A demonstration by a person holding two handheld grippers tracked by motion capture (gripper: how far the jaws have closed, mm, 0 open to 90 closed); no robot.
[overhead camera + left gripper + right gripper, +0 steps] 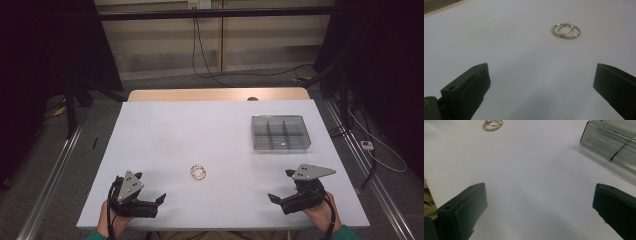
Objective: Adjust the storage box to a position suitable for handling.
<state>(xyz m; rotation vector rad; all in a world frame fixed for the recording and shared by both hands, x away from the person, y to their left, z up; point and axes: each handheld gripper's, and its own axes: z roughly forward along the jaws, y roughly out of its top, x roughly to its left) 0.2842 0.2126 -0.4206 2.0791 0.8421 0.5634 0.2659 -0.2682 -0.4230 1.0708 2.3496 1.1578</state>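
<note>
**Both grippers wide, nothing held**

1 gold ring-shaped trinket lies mid-table, btwn left gripper & right gripper, touching neither. 1 clear divided box, 6 sections; contents hard to make out. Trinket's inner bits too small to tell.

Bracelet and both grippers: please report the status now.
Left gripper open, right gripper open, both empty. Bracelet flat on table, untouched. Nothing blocking.

Bare table all round the bracelet; clear box well apart.
</note>
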